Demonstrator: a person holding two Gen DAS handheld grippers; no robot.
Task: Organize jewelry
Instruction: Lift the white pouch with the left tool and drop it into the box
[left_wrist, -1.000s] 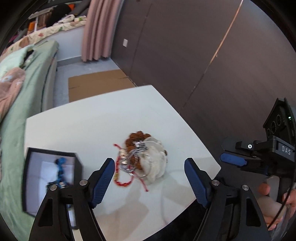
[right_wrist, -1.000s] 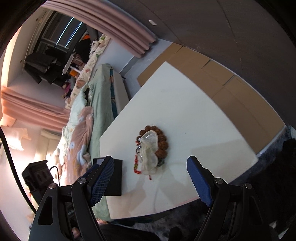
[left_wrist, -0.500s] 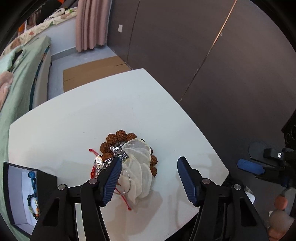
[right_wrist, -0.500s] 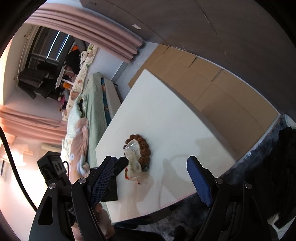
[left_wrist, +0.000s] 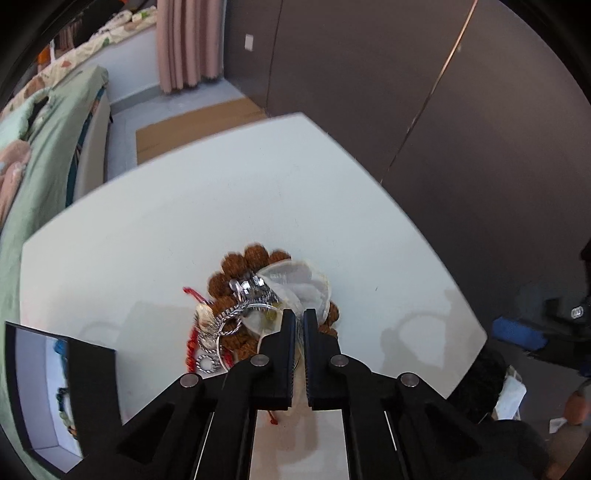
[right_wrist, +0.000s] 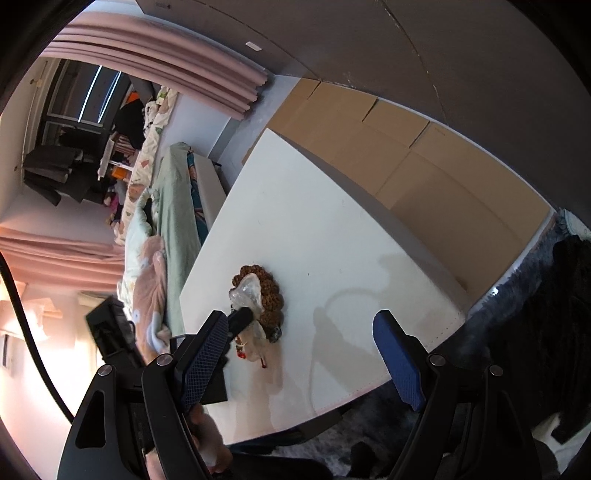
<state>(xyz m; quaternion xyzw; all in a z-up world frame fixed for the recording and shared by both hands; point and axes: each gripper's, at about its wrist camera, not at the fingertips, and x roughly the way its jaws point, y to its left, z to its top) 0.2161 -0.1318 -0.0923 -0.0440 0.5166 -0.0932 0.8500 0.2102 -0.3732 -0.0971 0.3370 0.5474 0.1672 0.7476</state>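
Tangling is the risk: the left gripper (left_wrist: 299, 325), closed on the sheer white organza pouch (left_wrist: 299, 286) atop the jewelry heap mid-surface (left_wrist: 147, 240), may drag silver chains (left_wrist: 236, 314) and the brown bead bracelet (left_wrist: 255, 258) along. Right gripper (right_wrist: 299, 350) hangs open.

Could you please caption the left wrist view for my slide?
Left gripper shut on sheer pouch atop jewelry pile on white table.

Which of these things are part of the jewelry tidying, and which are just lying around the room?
Part of the job:
left gripper, shut on the sheer pouch
brown bead bracelet
silver chains
red cord
black jewelry box
right gripper, open

Just lying about:
bed
pink curtain
cardboard
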